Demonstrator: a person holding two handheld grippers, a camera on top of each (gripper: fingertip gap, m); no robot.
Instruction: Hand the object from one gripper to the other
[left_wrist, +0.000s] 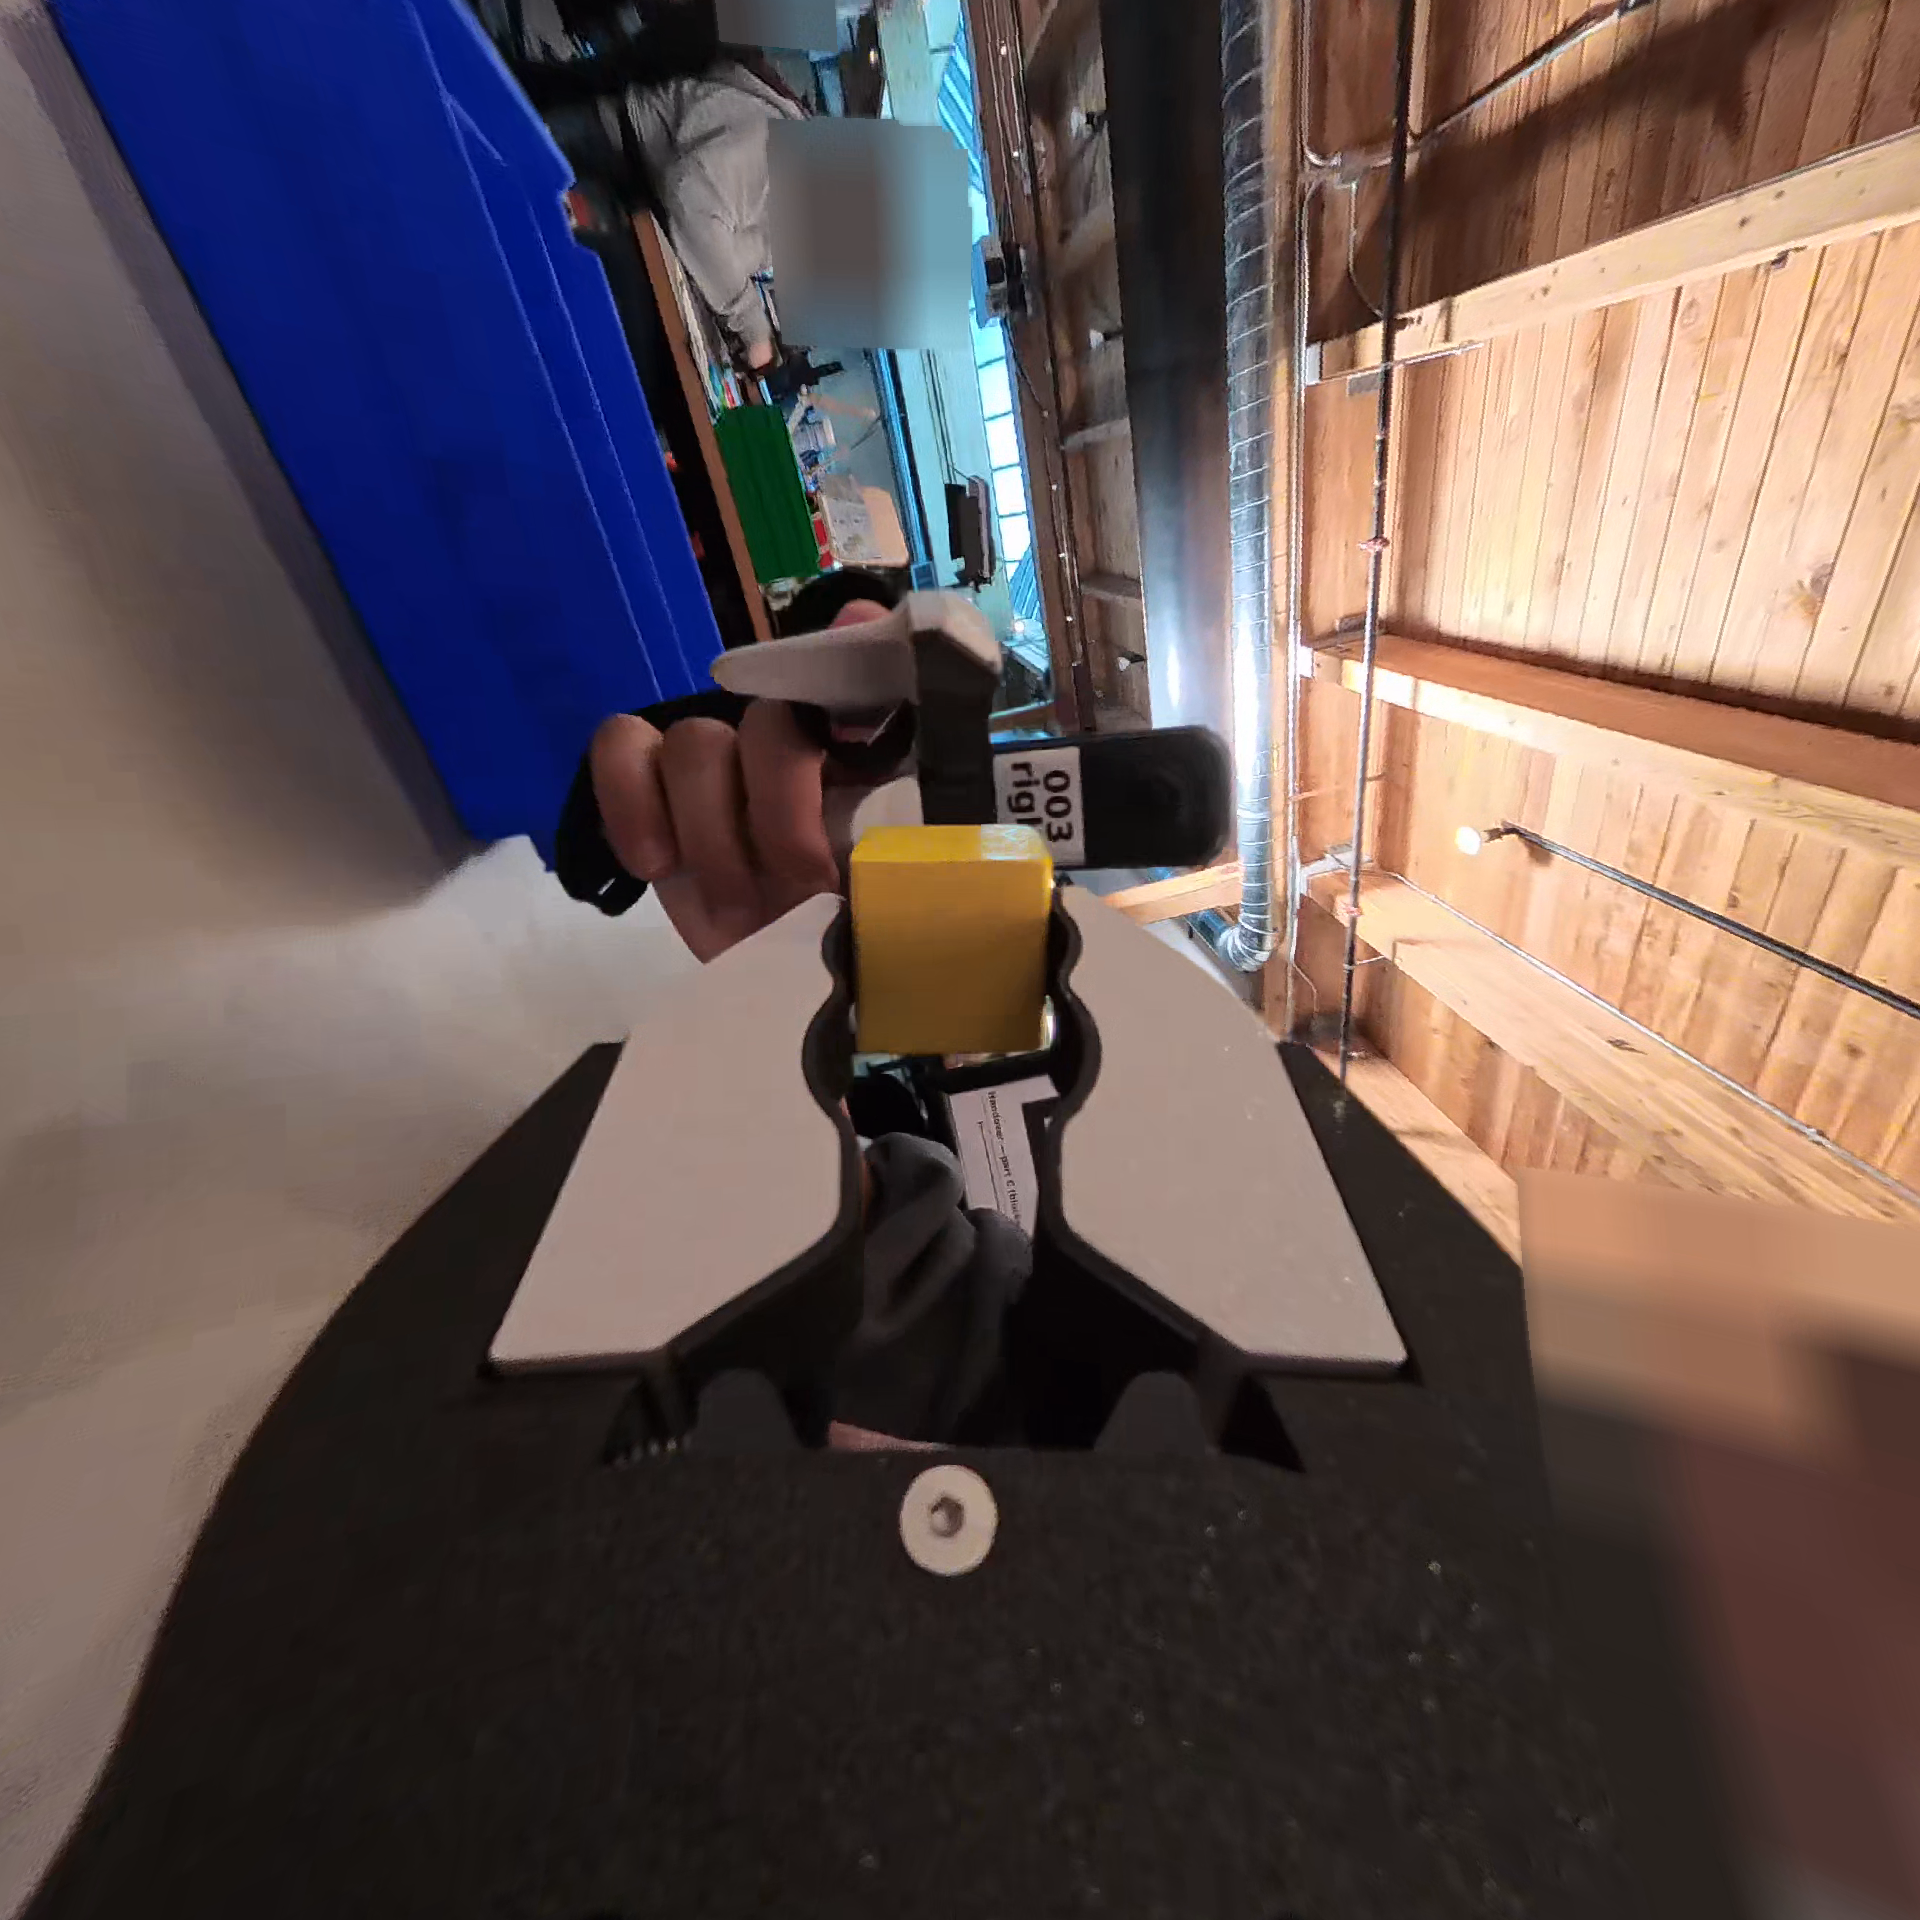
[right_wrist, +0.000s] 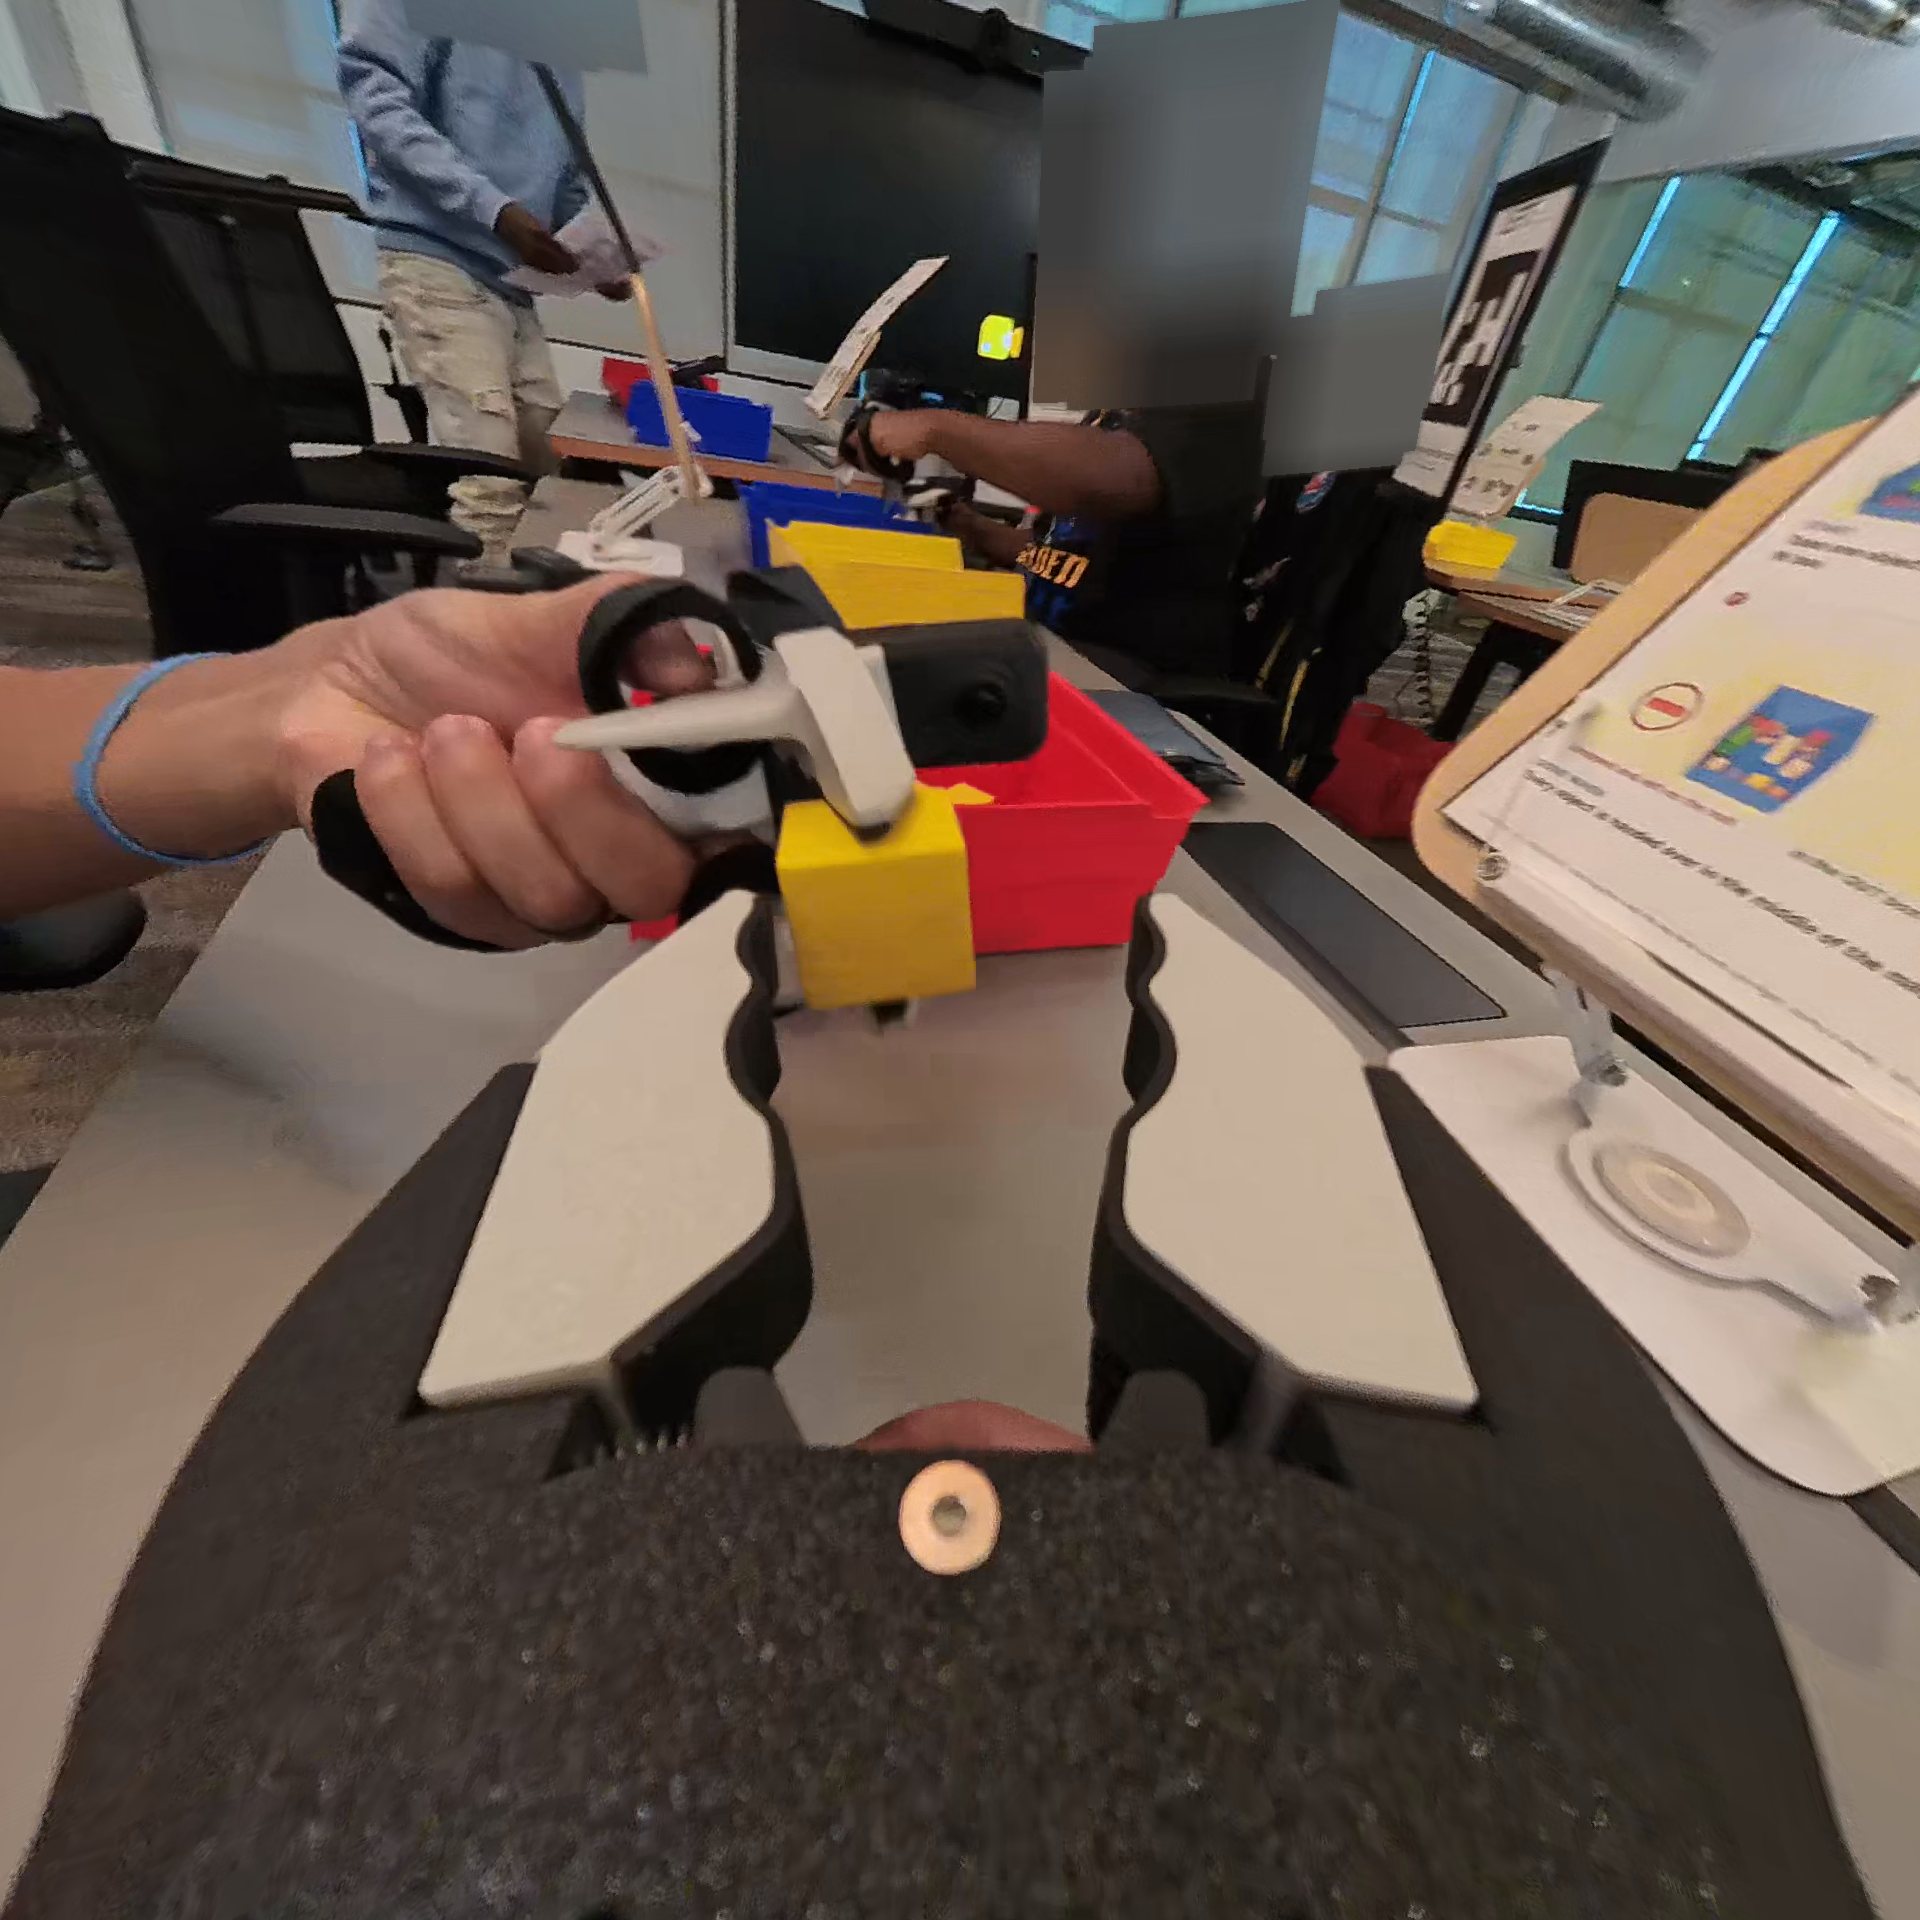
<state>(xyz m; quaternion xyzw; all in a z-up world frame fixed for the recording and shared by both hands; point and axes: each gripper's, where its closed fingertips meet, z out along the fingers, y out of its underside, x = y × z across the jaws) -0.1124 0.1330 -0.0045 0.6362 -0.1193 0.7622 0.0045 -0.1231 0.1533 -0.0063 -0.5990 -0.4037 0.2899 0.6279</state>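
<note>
Clamping the yellow block (left_wrist: 948, 940) between its fingers, your left gripper (left_wrist: 951, 977) holds it up off the table (right_wrist: 260, 1091). Your right gripper (right_wrist: 951, 997) sits spread wide with nothing in it, the block just beyond its fingertips (nearer the left one, not yet between them). The red bin (right_wrist: 1070, 842) stands behind. So the handover looks roughly midway: you've presented the block, while the receiving grasp and the release remain.

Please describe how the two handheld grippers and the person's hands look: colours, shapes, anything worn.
Both grippers, left gripper and right gripper, have pale grey finger plates, wavy black pads and a speckled black body with a pale screw. Each carries a black camera, a grey trigger and black finger loops. The left hand wears a blue wristband.
</note>
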